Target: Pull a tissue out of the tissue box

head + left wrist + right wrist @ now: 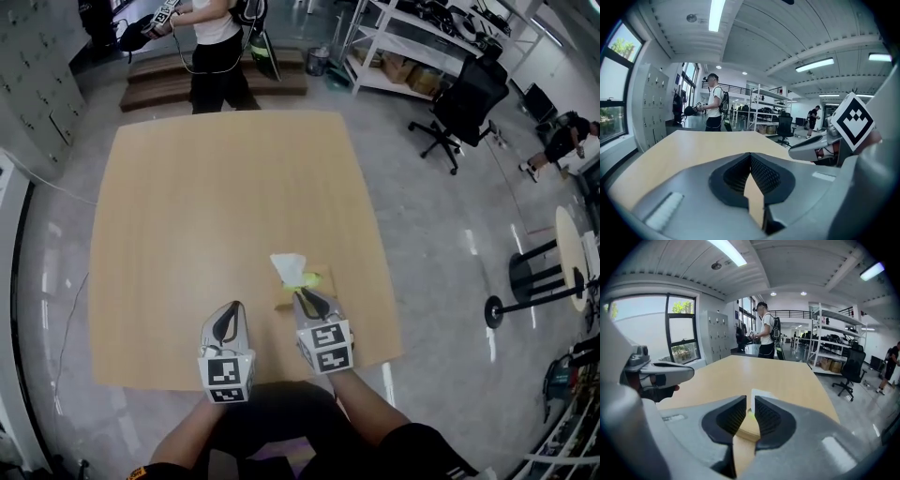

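Note:
A low tan tissue box (pixel 284 298) sits near the front edge of the wooden table (pixel 225 206), with a white tissue (pixel 289 267) standing up out of its top and a yellow-green patch beside it. My right gripper (pixel 305 298) points at the box from the near side. In the right gripper view its jaws (pixel 751 399) stand a narrow gap apart, gripping nothing; the tissue (pixel 763 393) shows just past the tips and the box (pixel 747 427) shows below them. My left gripper (pixel 234 307) hovers to the left of the box, its jaws (pixel 750 155) shut on nothing.
A person (pixel 217 56) stands beyond the table's far edge. A black office chair (pixel 464 103) and metal shelves (pixel 412 47) are at the back right. A black stand (pixel 534 281) is on the floor to the right.

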`<state>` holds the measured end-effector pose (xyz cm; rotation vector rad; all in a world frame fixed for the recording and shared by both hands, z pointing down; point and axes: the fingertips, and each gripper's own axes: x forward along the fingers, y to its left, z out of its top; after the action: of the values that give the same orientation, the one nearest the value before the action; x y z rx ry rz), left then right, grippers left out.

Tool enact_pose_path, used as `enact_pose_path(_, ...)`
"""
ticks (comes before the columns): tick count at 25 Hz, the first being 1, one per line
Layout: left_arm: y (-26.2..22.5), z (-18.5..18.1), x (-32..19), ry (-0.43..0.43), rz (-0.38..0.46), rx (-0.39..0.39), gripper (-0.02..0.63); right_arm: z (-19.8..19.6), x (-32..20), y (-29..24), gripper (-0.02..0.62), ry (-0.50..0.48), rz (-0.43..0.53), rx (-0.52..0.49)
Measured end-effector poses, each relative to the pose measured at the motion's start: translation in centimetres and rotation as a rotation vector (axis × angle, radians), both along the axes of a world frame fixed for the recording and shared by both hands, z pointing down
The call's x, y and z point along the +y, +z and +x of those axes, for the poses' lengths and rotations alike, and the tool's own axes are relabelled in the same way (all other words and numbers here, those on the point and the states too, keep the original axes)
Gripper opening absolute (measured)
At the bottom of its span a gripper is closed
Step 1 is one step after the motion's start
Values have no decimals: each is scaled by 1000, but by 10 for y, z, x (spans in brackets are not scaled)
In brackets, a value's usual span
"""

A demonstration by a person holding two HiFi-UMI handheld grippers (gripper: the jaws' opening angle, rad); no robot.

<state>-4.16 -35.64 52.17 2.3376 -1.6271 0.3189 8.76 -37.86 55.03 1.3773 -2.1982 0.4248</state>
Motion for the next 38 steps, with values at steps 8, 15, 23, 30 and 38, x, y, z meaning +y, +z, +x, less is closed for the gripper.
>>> enact_pose_path(8, 17, -10, -6, -78, -40, -43, 53, 2, -37, 48, 123, -42, -101, 82)
enact_pose_path(15, 20, -13, -8, -110, -64, -69, 49, 8, -52, 75, 164, -74, -186, 134)
enact_pose_path(23, 22, -36, -10, -170, -74, -67, 35, -1, -52, 90, 113, -112, -210, 204)
enact_pose_path(30, 17, -50, -5, -183, -58, -63, 23, -5, -53, 74, 3, -86, -141, 181)
enact_pose_path(38, 16, -63, 17, -156, -37, -39, 20, 2, -37, 2, 2, 36, 75, 44)
